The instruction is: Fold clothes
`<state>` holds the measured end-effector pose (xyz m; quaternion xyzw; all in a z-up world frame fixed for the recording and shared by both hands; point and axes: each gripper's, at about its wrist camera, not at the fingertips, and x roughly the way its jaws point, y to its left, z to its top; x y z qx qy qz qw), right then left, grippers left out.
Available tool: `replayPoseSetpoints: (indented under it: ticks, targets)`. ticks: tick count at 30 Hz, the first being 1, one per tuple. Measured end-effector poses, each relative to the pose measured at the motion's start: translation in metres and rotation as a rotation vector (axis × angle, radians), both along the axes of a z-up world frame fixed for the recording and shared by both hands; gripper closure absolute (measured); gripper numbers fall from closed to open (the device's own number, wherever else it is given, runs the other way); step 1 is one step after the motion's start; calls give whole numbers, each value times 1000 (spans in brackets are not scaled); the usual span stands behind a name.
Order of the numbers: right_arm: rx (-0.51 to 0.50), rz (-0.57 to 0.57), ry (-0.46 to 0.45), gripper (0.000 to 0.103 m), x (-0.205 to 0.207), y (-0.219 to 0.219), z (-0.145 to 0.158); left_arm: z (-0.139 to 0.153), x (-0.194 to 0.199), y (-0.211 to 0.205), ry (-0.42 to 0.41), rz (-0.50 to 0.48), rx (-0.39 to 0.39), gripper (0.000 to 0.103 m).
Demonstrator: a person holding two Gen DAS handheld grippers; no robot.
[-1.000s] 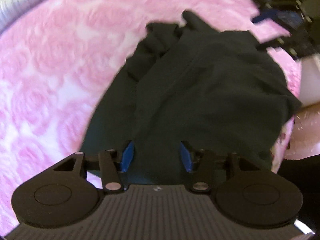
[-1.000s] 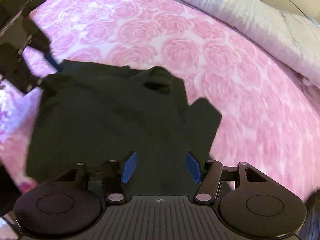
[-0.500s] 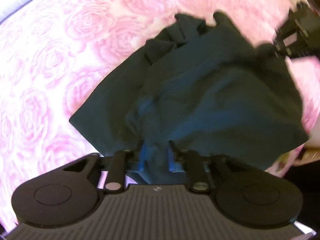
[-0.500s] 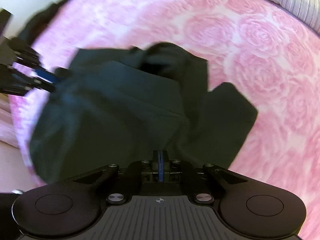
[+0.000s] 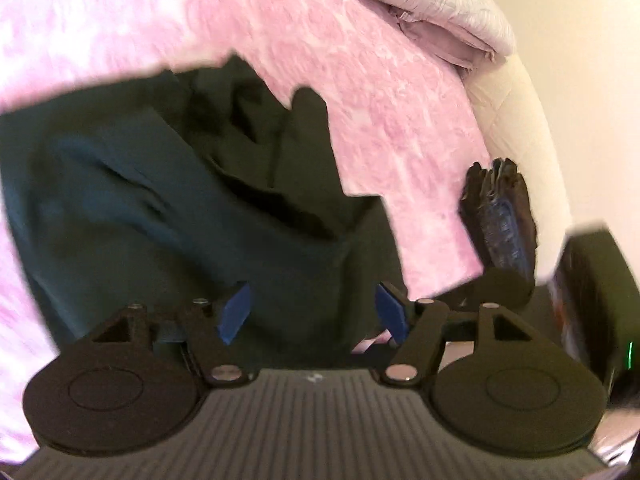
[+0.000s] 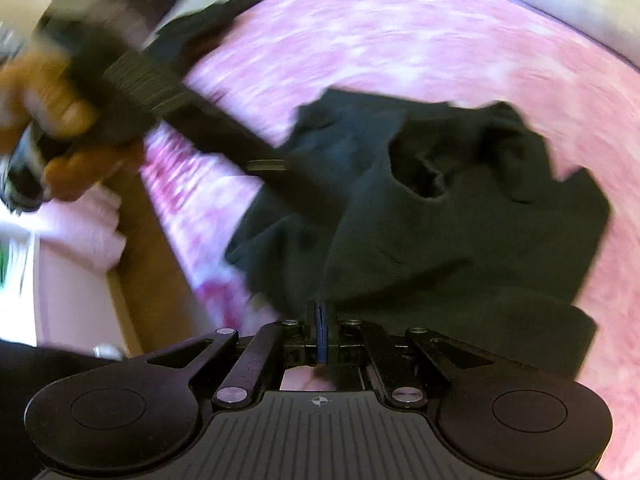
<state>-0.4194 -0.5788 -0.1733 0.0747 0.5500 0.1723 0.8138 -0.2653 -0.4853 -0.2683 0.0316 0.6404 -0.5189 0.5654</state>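
Right now your right gripper (image 6: 322, 330) is pinching the near hem of the dark garment (image 6: 460, 216), blue pads pressed together on cloth at bottom centre of the right wrist view. Your left gripper (image 5: 314, 310) is sitting spread, pads either side of the cloth's near edge at lower centre of its view, gripping nothing. The garment is lying rumpled on the pink rose bedspread (image 5: 380, 92), bunched folds running from both claws toward the upper middle of each frame, so its long axis is pointing away from you. The right claw is the one carrying the fabric. Motion blur is smearing both views. The hem under the right pads is getting cut off by the gripper body, and layer count there is unreadable. Your hand (image 6: 60, 128) on the left gripper's handle is blurring at upper left.
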Motion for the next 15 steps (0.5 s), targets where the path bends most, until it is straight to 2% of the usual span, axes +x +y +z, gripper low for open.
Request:
replayPoseSetpoints:
  ticks: [2, 3, 4, 6, 7, 9, 12, 15]
  targets:
    - [-5, 67, -12, 103, -9, 17, -2, -18, -16, -7, 15, 17, 50, 39]
    - [-1, 96, -17, 103, -13, 23, -3, -25, -21, -11, 2, 21, 83, 44]
    - [12, 127, -17, 103, -17, 25, -4, -29, -25, -12, -19, 29, 119, 63]
    - [40, 203, -9, 103, -25, 23, -2, -35, -34, -13, -61, 45, 186, 90]
    - [27, 253, -9, 103, -30, 20, 1, -33, -36, -8, -73, 55, 190, 97]
    - [-11, 325, -14, 103, -36, 9, 10, -26, -37, 8, -93, 83, 186, 100]
    - [-53, 325, -88, 100, -25, -28, 28, -12, -35, 47, -115, 151, 183, 101]
    - [-107, 292, -163, 76, 4, -61, 35, -1, -36, 93, -137, 254, 221, 101]
